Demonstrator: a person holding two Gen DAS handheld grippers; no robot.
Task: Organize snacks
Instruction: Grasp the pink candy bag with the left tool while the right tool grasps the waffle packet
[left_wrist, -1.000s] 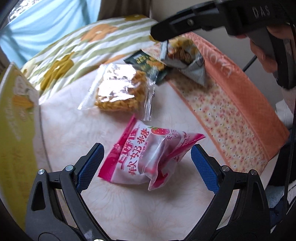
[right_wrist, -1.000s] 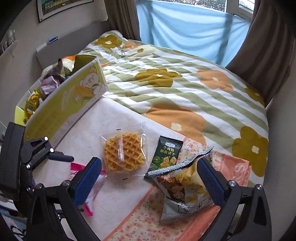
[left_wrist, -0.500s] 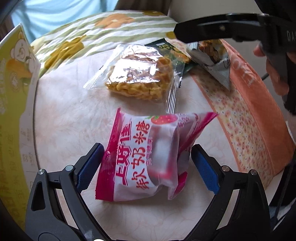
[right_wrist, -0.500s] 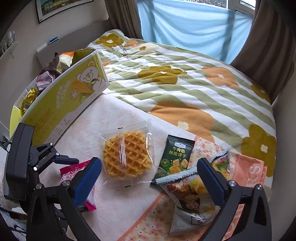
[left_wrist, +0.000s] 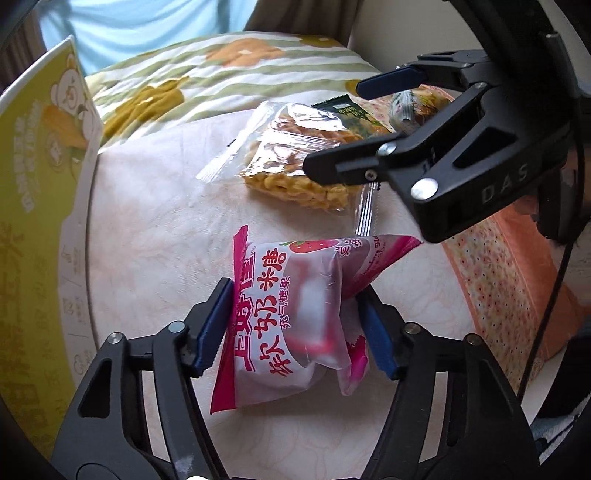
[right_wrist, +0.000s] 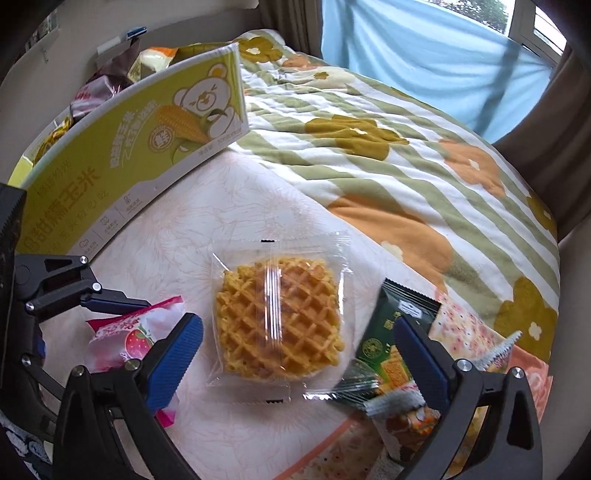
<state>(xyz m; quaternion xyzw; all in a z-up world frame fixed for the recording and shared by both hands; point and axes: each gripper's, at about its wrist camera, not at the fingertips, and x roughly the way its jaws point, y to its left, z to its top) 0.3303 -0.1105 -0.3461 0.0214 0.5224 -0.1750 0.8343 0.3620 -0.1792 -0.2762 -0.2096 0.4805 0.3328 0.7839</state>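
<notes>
My left gripper (left_wrist: 295, 328) is shut on the pink strawberry candy bag (left_wrist: 291, 317), both blue pads pressing its sides; the bag also shows in the right wrist view (right_wrist: 133, 336). My right gripper (right_wrist: 295, 362) is open and hangs over the clear-wrapped waffle (right_wrist: 279, 321), which lies flat on the white cloth; the waffle also shows in the left wrist view (left_wrist: 299, 162). A dark green biscuit packet (right_wrist: 391, 343) and a crumpled grey snack bag (right_wrist: 410, 410) lie by the right gripper's right finger.
A tall yellow-green corn box (right_wrist: 122, 147) stands at the left with several snack bags inside it. An orange floral cloth (left_wrist: 509, 273) lies at the right. A striped flower-print blanket (right_wrist: 388, 147) covers the bed behind.
My left gripper has closed on the pink candy bag. My right gripper has moved left and down, from over the grey snack bag to over the waffle.
</notes>
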